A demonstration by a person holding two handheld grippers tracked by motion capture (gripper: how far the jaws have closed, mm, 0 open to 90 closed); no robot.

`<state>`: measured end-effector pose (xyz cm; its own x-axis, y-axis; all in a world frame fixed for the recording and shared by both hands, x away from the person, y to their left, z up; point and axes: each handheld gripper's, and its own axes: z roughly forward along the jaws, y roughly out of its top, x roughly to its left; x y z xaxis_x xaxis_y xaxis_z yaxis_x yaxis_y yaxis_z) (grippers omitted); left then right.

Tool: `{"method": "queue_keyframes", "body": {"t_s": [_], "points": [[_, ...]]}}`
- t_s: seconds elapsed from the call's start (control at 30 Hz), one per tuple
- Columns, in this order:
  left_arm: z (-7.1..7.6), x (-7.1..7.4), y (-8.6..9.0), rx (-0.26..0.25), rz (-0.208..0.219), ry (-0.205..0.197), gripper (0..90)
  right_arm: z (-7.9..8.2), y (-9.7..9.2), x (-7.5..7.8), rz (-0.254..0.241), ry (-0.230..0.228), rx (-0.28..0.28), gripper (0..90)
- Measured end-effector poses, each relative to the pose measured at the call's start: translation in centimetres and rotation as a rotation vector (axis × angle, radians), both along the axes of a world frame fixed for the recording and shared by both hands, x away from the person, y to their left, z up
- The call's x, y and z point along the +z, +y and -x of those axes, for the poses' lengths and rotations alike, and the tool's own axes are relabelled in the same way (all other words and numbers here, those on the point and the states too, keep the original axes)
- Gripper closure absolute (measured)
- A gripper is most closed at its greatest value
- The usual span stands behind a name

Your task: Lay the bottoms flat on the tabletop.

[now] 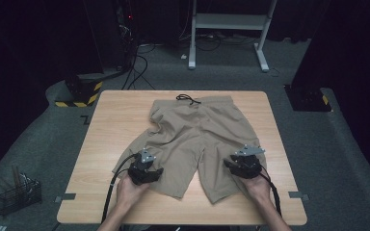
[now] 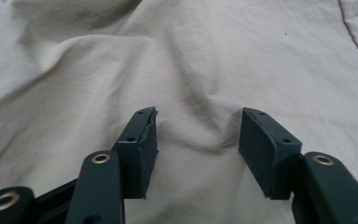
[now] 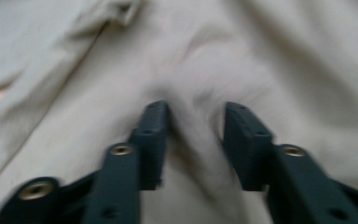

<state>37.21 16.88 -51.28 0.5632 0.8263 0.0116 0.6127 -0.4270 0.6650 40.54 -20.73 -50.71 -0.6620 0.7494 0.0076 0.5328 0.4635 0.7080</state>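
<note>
Khaki cloth, soft and creased: the shorts [image 1: 197,139] lie spread flat on my wooden table [image 1: 115,120], waistband and dark drawstring [image 1: 188,99] at the far edge, both legs pointing toward me; my left tongs [image 2: 198,135] rest on one leg, jaws parted, a low ridge of fabric between them, not pinched; my right tongs [image 3: 196,135] sit on the other leg, jaws narrower, a fold bunched between; whether they grip it I cannot tell.

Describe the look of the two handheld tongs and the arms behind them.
Both tongs, left and right, have black bodies topped by a grey three-cornered plate. A black cable trails from each. Up close, the dark blue-black jaws carry flat rectangular pads and brass-ringed rivets. The forearms are bare, with no sleeves or gloves.
</note>
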Motion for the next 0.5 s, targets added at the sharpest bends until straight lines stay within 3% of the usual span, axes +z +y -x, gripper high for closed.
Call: {"method": "queue_keyframes", "body": {"t_s": [0.07,0.2,0.33,0.4,0.43,0.5], "points": [[0.3,0.1,-0.2,-0.020,-0.002,0.001,53.6,-0.1,0.3,-0.8,0.001,0.025,0.028,70.9],[0.9,0.6,-0.8,-0.072,-0.039,0.036,88.5,0.2,0.5,-1.0,-0.015,0.014,0.047,76.5],[2.4,0.9,-1.2,-0.120,-0.061,0.065,89.6,0.2,0.6,-1.0,-0.004,0.002,0.057,74.8],[3.4,1.1,-1.3,-0.137,-0.051,0.032,89.2,0.3,0.7,-1.1,-0.001,-0.006,0.056,73.1],[3.7,1.2,-1.2,-0.134,-0.054,-0.012,87.8,0.3,0.7,-1.1,-0.001,-0.010,0.057,72.4],[3.3,1.5,-0.8,-0.088,0.001,-0.054,70.5,0.3,0.8,-1.2,-0.008,-0.015,0.054,71.1]]}}
